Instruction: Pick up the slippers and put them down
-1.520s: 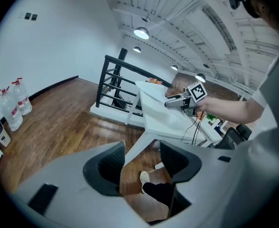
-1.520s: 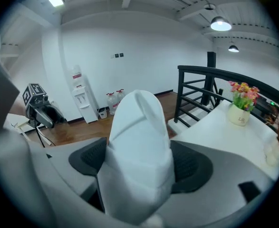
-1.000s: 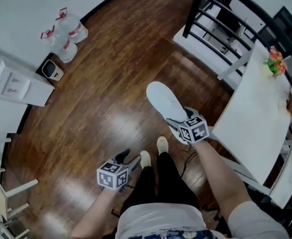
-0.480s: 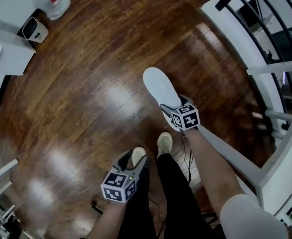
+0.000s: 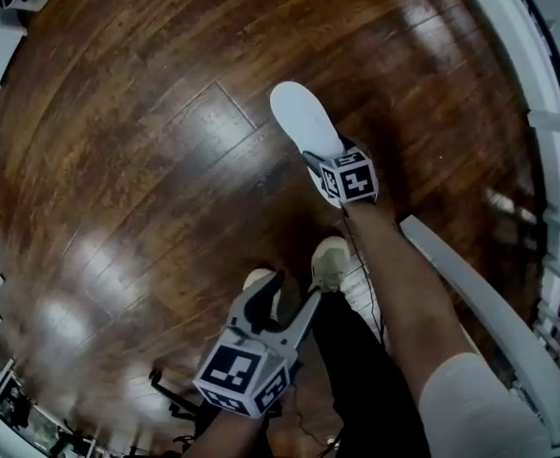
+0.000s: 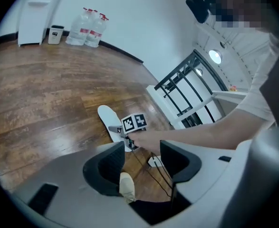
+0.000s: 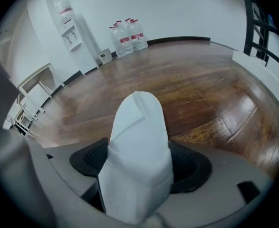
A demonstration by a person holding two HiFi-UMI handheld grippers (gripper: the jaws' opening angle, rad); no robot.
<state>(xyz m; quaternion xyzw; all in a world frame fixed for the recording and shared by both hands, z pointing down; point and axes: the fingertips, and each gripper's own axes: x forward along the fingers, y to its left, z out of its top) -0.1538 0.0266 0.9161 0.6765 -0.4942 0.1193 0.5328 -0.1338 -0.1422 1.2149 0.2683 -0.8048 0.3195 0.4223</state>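
Slipper point(image 5: 303, 122), white, is pinched at its near end by the fingers of the right gripper point(image 5: 320, 163). Its long axis points forward, away from the person, over the wooden floor point(image 5: 136, 160). Left gripper point(image 5: 284, 299) sits further back, fingers spread, holding nothing. Set-down direction: straight down.

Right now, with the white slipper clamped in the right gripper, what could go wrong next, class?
The right gripper pinches the slipper by one end only, with most of it jutting past the jaws, so it may slide out or drop unevenly. A cable trails from that gripper beside the person's feet and could snag a step.
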